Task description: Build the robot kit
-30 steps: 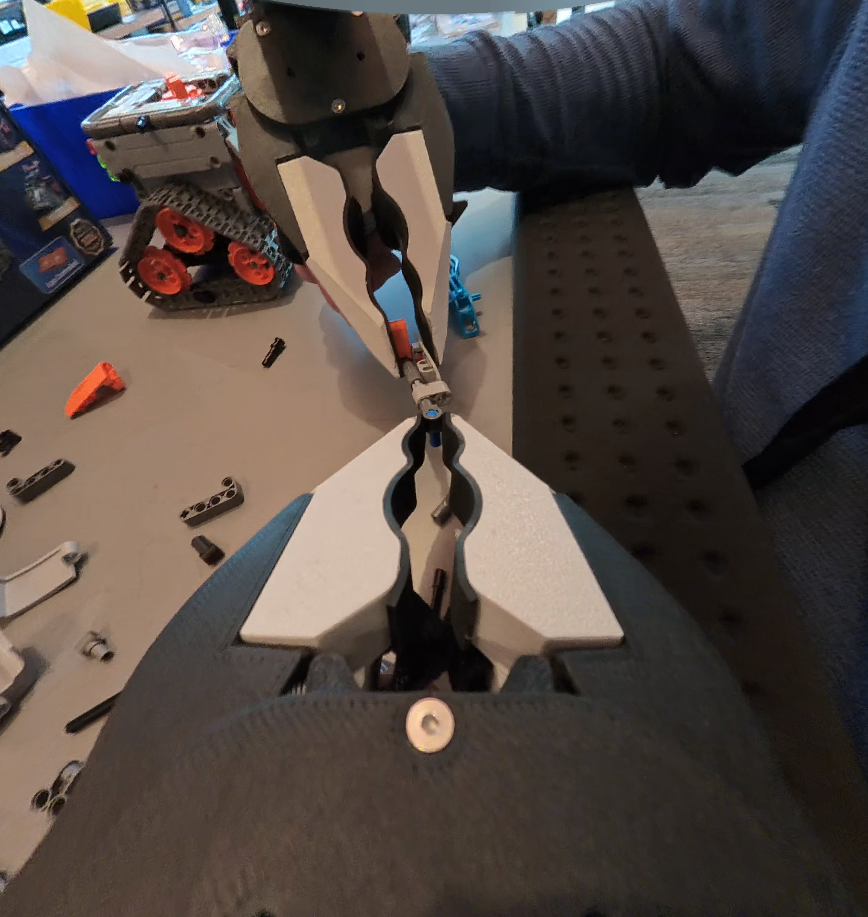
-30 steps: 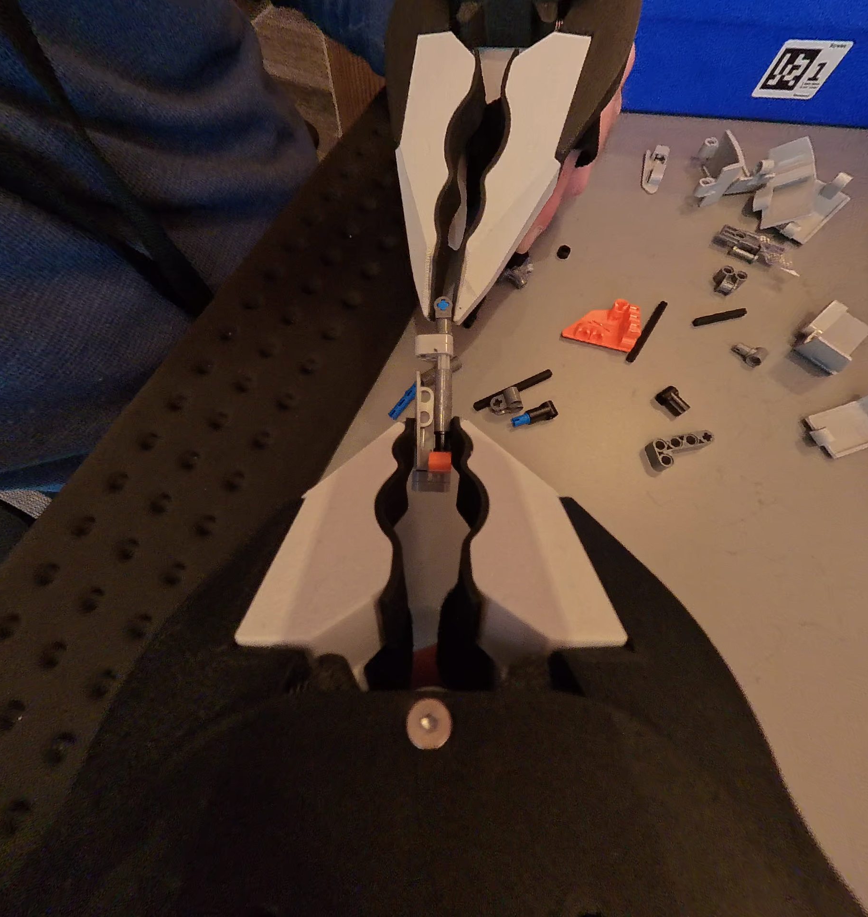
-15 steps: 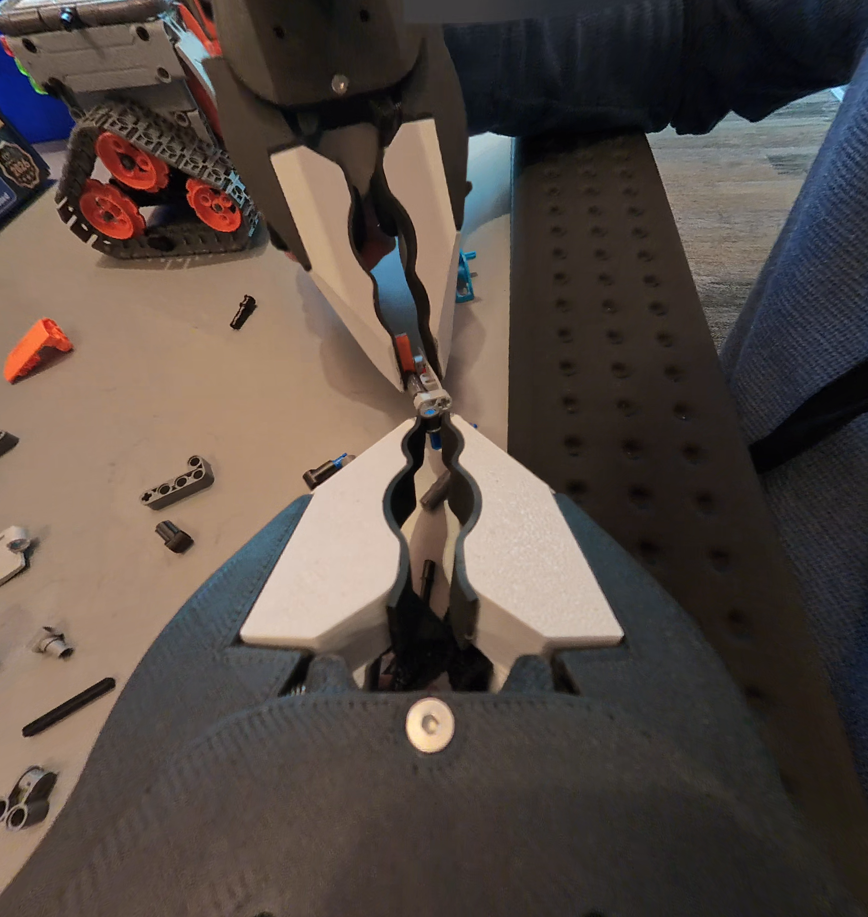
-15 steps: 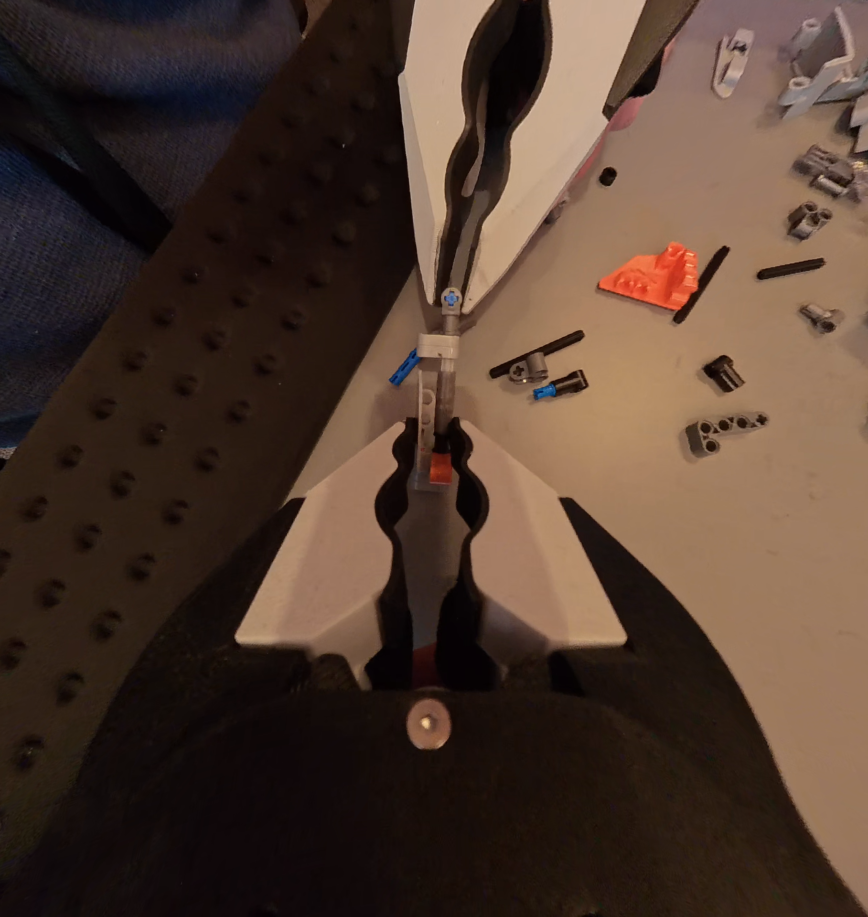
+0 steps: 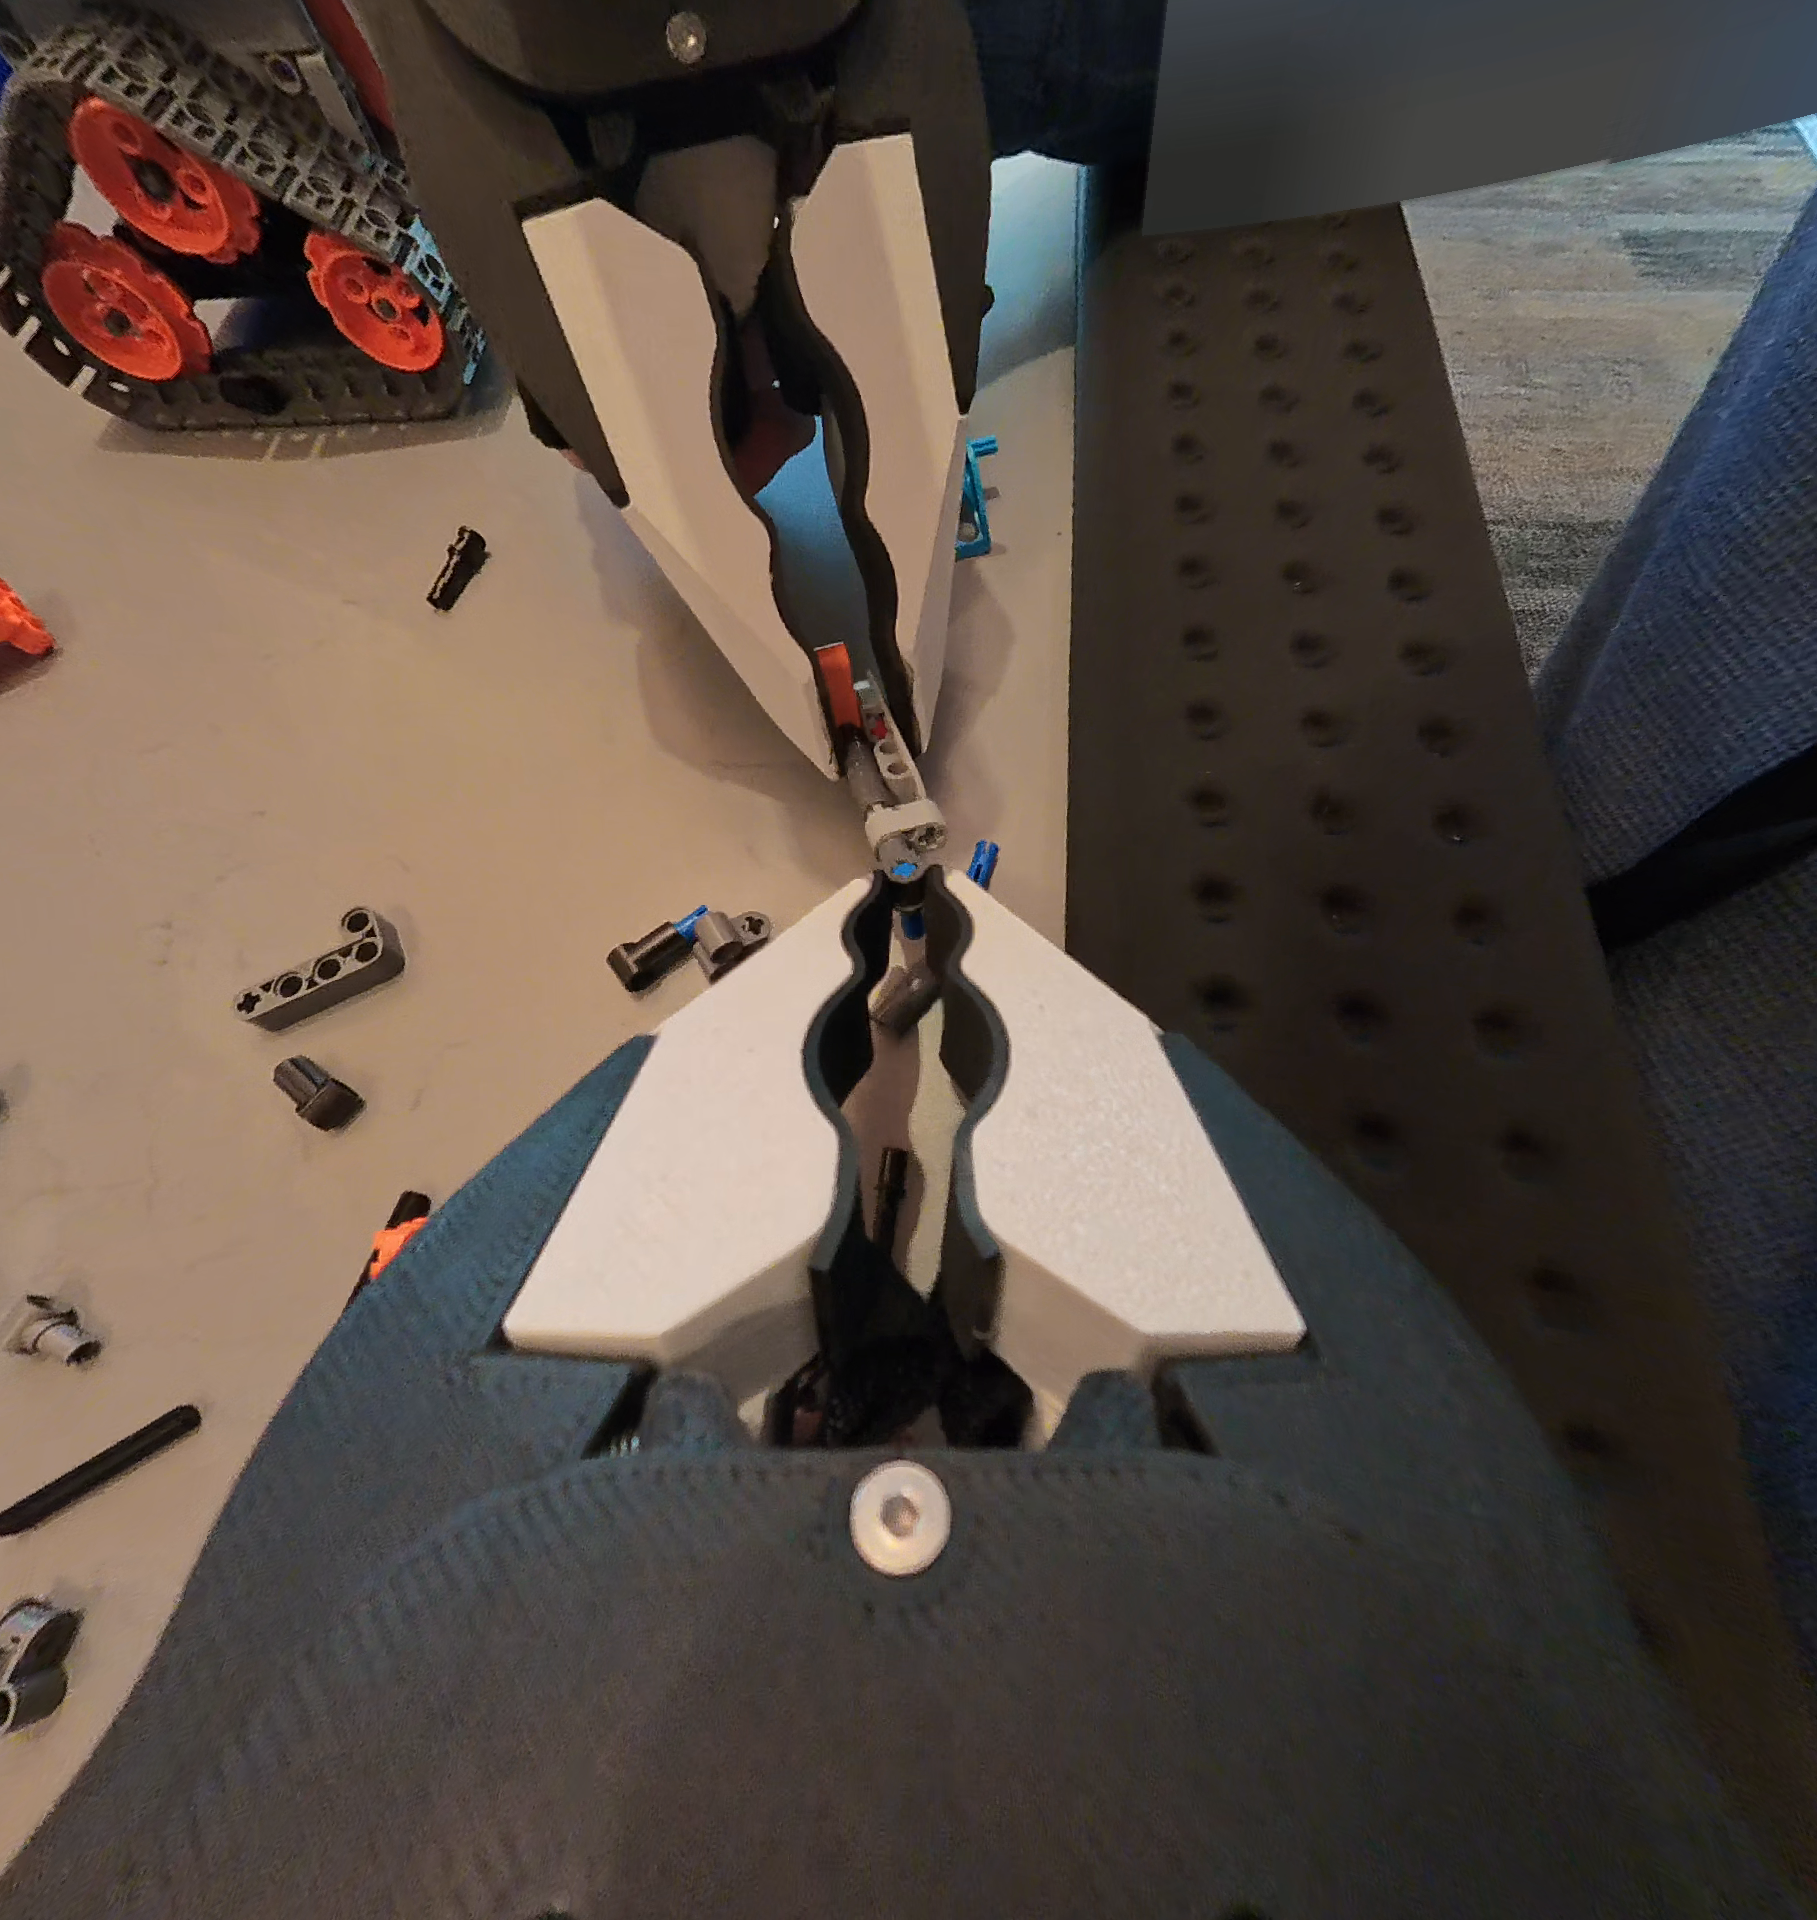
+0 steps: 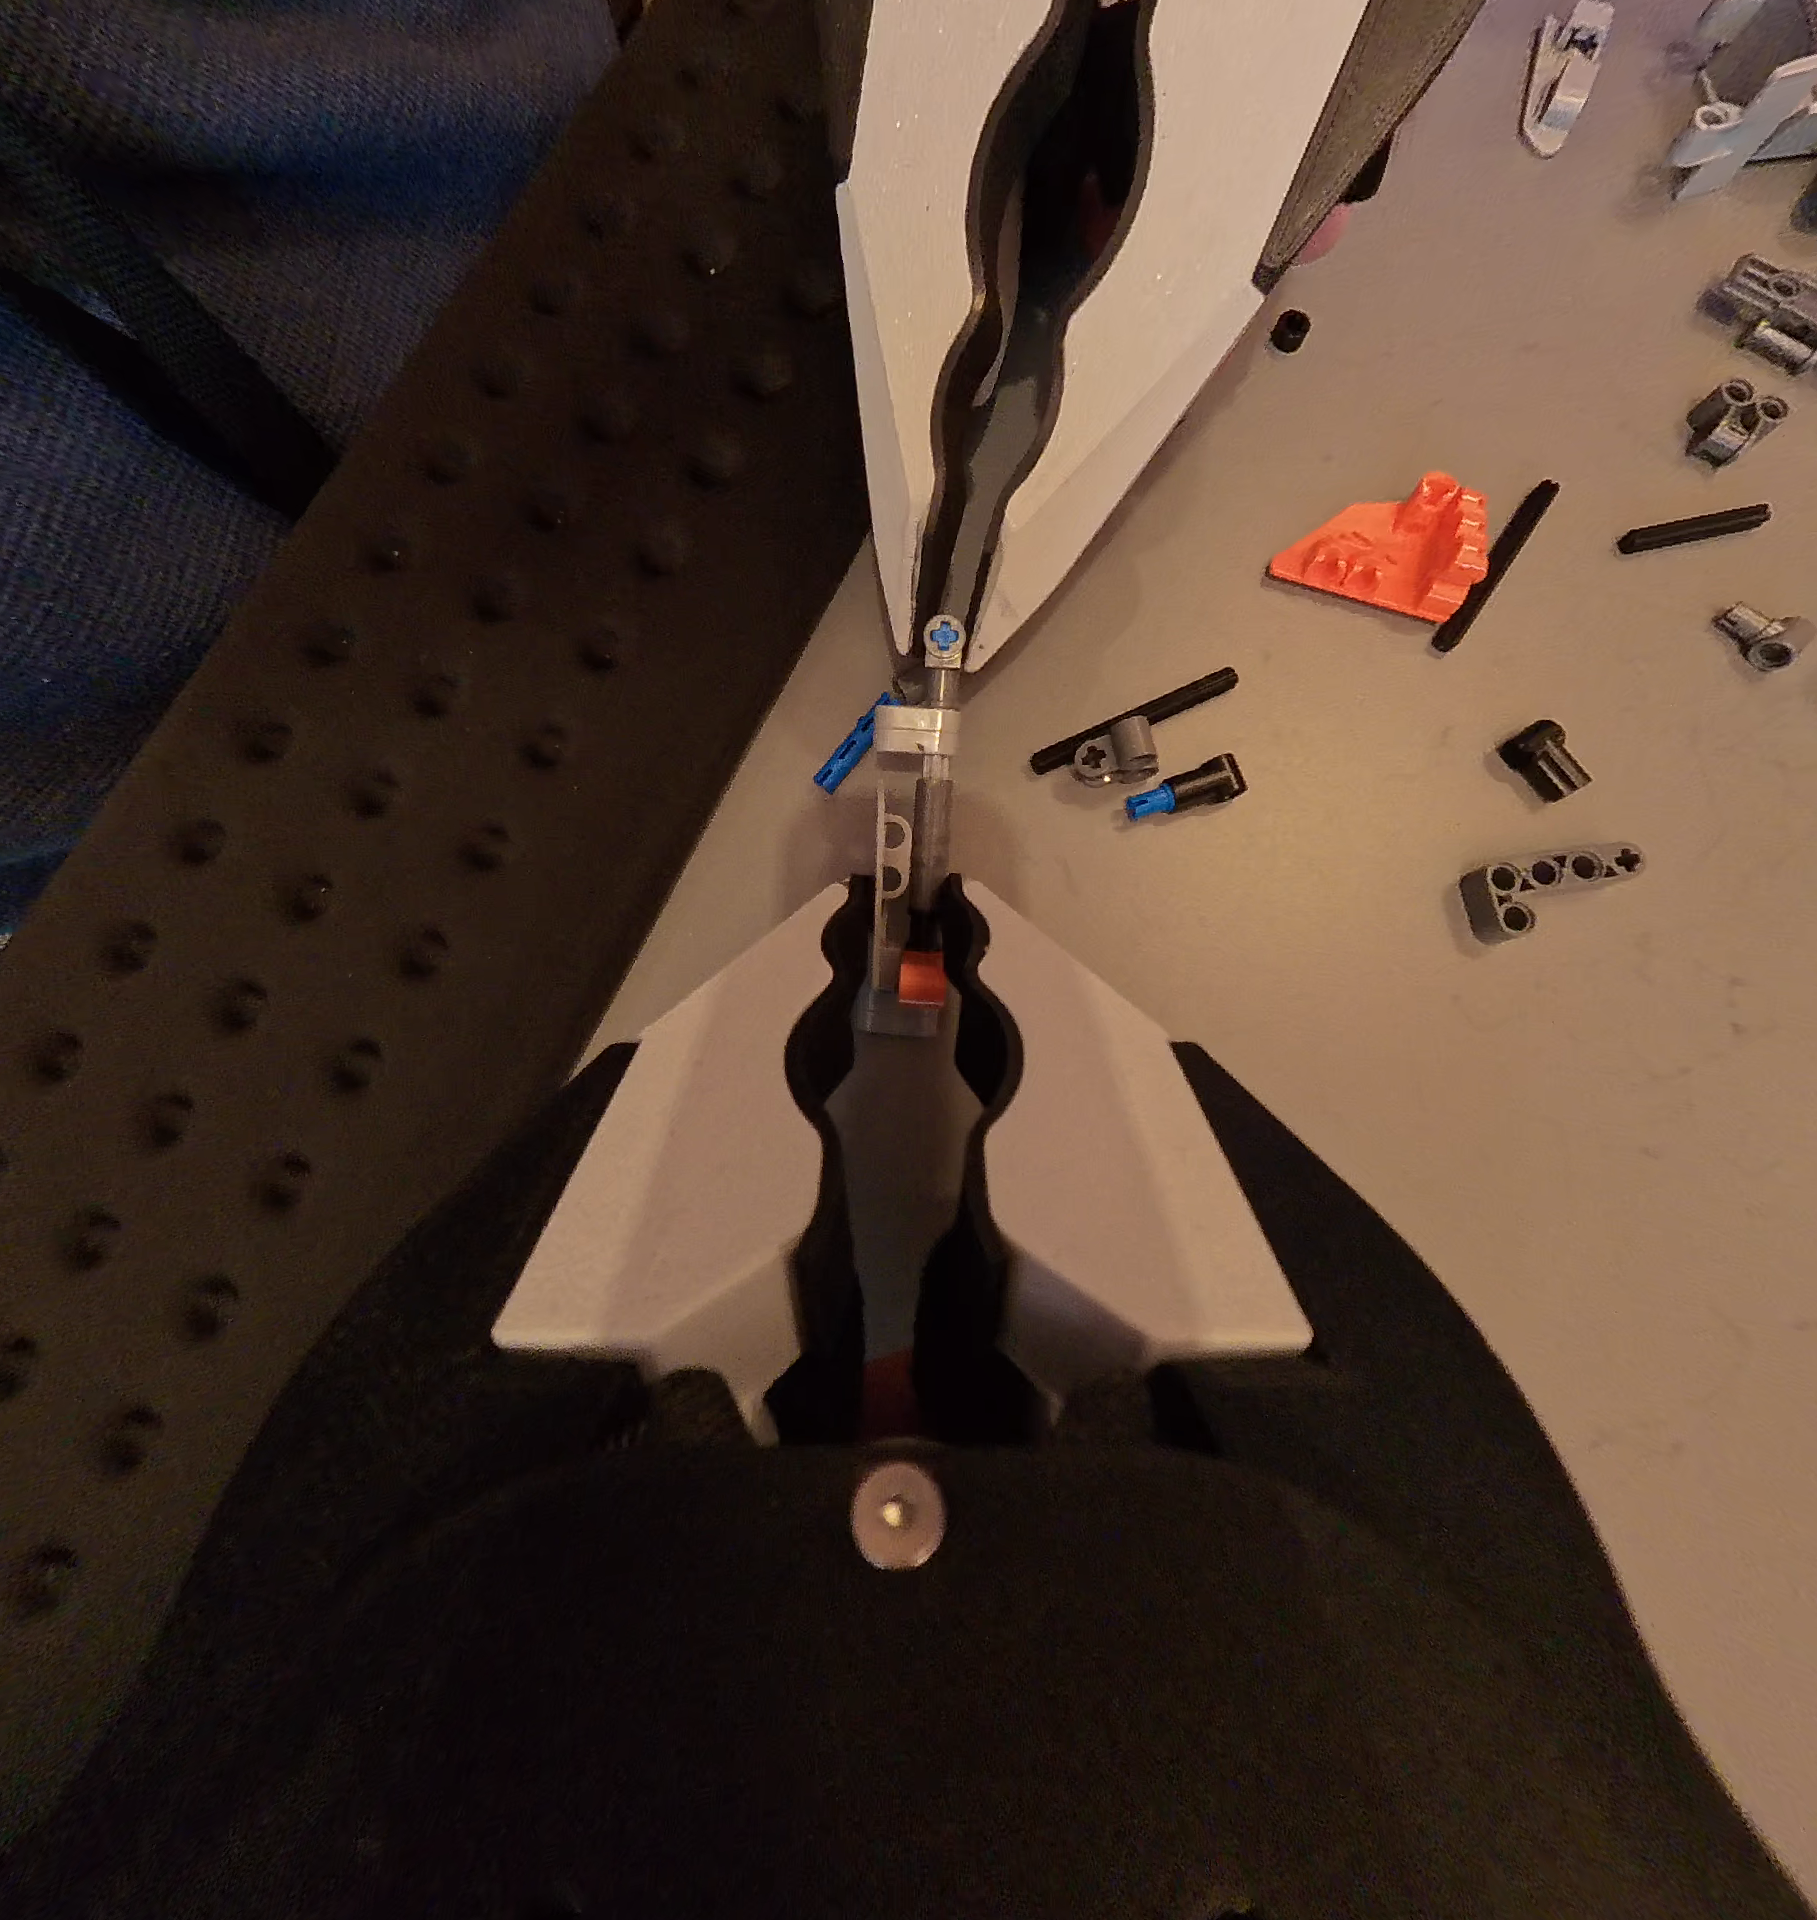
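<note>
Left gripper [image 5: 909, 883]: fingers pinched on the blue-tipped connector [image 6: 943, 638] at the far end of the axle assembly [image 6: 919, 790].
Right gripper [image 6: 904, 894]: clamped on the assembly's near end, by the orange piece [image 6: 920, 977] and grey beam [image 6: 891, 862].
Assembly: held in the air between both grippers, over the table [image 6: 1299, 1143] edge.
Below: loose pins, L-beam [image 6: 1548, 883], orange panel [image 6: 1387, 551].
Far: tracked vehicle [image 5: 218, 229].
Containers: none visible.

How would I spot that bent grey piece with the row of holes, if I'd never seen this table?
Start at the grey table beside the black perforated board. Right of the right gripper lies the flat orange piece; nearer than it, past a short black connector, sits the bent grey beam. Among the loose parts nearby, only it is an elbow with a row of round holes.
</note>
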The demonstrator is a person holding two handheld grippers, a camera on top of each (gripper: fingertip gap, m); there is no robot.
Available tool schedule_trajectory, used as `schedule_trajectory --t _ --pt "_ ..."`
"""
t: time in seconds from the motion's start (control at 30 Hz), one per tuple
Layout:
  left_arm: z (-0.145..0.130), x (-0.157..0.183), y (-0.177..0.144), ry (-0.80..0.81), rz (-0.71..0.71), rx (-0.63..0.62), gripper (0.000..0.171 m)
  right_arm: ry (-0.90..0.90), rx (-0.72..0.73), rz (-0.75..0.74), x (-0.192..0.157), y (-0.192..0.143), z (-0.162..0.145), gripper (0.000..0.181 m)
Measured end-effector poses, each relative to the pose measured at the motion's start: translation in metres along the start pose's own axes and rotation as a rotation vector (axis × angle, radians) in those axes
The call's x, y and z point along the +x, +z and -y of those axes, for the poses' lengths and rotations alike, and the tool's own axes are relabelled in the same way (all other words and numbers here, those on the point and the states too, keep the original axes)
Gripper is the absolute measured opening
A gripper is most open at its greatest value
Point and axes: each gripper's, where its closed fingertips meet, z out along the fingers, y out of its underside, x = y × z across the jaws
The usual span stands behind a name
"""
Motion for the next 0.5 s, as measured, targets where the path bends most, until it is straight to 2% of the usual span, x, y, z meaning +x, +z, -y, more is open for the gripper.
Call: schedule_trajectory --t 0.5 --pt "-0.0073 -0.0018 0.0069 0.008 0.006 -0.062 0.005 -0.001 -0.019 -0.003 0.0006 0.0032 -0.0013 0.010"
